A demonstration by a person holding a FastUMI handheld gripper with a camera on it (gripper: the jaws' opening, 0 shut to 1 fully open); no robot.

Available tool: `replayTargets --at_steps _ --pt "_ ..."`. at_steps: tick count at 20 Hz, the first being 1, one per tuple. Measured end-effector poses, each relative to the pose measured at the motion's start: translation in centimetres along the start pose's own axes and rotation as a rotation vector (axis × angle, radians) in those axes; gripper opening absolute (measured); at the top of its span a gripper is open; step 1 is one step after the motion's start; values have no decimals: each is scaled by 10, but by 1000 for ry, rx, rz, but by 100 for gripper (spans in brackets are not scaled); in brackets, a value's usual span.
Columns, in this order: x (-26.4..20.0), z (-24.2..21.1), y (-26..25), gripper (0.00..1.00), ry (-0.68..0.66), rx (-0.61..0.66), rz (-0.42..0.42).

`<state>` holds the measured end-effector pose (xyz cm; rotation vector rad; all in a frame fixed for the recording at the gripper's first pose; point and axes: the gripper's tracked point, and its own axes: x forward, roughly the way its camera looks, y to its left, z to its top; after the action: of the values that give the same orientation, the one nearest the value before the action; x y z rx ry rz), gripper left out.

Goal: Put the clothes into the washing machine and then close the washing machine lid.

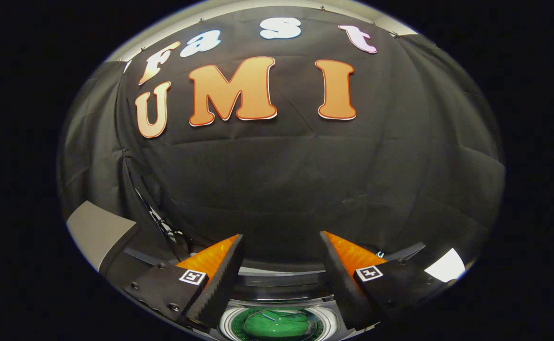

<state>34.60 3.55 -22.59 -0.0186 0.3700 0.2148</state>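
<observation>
A handheld two-finger gripper (281, 246) hangs above a washing machine in a cloth-walled booth, its fingers spread wide apart with nothing between them but open air. Each finger carries a ridged pad on its inner face and a small square black-and-white marker tag (192, 276) near its base.

Below and between the fingers sits the round, white-rimmed opening of the washing machine (277, 322), seen from above. Inside the drum lies a bright green piece of clothing (277, 326), bunched up. The dark band of the machine's top (281, 282) curves just beyond the opening, between the two fingers. Whether a lid is raised or lowered cannot be told from this angle.

The gripper touches neither the garment nor the rim of the drum; the fingertips point out toward the black cloth wall (281, 180), which hangs in creases behind the machine. To the left of the left finger stands a flat grey panel (99, 232), tilted, with thin dark cables (160, 222) running beside it. A small white patch (445, 265) shows beyond the right finger.
</observation>
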Motion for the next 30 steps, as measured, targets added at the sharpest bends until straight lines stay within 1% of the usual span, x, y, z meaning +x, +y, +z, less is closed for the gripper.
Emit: replayTargets --at_steps 10,14,18,21,24,27,30 --pt "-41 -25 0 99 -15 -2 -10" --pt "-57 -39 1 99 -1 -4 -22" --pt "-77 -61 1 98 18 3 -28" --pt "-92 -88 6 98 52 20 -17" --pt "-99 -103 8 99 65 24 -16" --pt "-106 -105 13 99 64 34 -8" --pt "-117 -87 15 99 21 32 -4"
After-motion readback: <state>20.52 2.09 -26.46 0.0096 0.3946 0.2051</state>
